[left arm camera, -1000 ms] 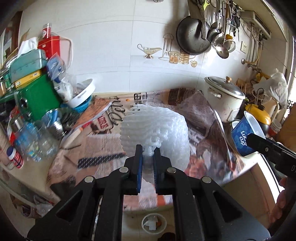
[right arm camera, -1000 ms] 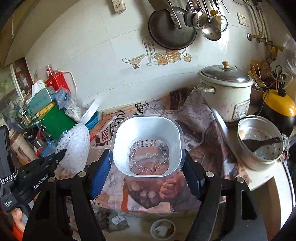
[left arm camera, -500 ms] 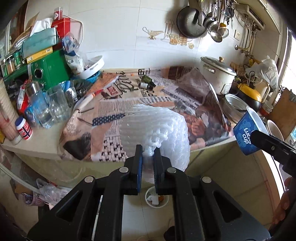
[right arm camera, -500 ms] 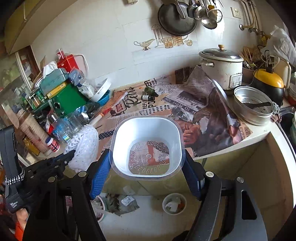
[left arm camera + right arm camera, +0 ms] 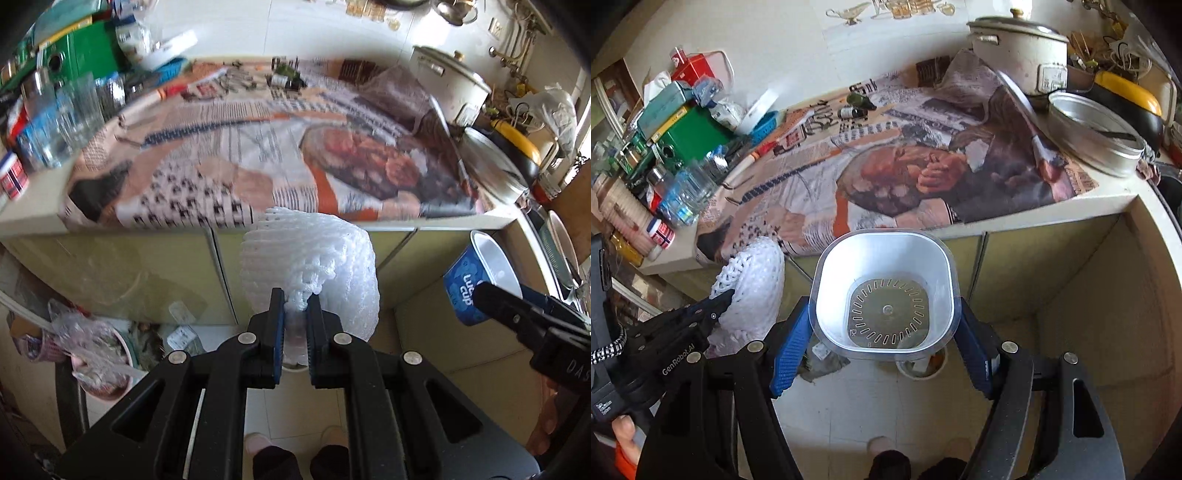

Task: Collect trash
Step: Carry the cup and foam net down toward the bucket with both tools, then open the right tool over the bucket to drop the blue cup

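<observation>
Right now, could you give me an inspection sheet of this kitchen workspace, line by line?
Surface: newspaper-covered counter.
Job's things: white foam fruit net; empty white plastic cup with a blue outside.
Clutter: green box, bottles, rice cooker, metal steamer pan.
Grippers: left hand-held gripper shut on the net; right hand-held gripper clamps the cup.
Cables: braided cord.
Surroundings: small floor bin, tiled floor, slippers.

Newspaper sheets covered the counter across the middle of the frame. A white rice cooker stood at upper right beside a metal pan, while a green box and clear bottles crowded the left.
</observation>
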Motion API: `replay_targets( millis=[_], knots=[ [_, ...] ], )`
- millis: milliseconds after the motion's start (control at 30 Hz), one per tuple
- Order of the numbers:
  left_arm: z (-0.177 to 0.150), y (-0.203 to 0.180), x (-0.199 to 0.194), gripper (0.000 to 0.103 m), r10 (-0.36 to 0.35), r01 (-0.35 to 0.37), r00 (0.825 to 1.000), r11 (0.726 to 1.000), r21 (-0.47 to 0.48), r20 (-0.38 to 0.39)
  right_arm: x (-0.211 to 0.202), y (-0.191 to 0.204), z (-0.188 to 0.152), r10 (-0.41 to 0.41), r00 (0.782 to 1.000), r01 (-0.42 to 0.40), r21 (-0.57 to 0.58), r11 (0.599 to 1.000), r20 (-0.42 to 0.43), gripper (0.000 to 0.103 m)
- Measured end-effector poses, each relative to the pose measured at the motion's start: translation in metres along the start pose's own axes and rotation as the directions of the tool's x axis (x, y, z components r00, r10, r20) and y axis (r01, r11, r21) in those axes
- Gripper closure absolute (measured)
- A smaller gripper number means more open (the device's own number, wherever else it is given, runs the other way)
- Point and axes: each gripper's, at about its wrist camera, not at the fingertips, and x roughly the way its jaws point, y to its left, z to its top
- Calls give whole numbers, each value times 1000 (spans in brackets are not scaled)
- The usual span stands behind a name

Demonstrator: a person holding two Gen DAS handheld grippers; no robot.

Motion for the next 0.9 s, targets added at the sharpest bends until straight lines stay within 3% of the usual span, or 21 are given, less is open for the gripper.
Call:
replay_targets(
  millis=[267,533,900],
  knots=[
    [-53,-4,101,94,22,-26,995,999,-44,-94,92,-40,-40,-19,991,15,-34,999,-133,32],
    [-105,26,198,94,41,-64,984,990,-125,-175,193,-66,-83,-64,968,56,-40,998,-244,32],
    [-157,74,284,94,106,-151,962,974,-168,-251,313,-59,-112,4,948,-24,-58,998,-318,31]
  ],
)
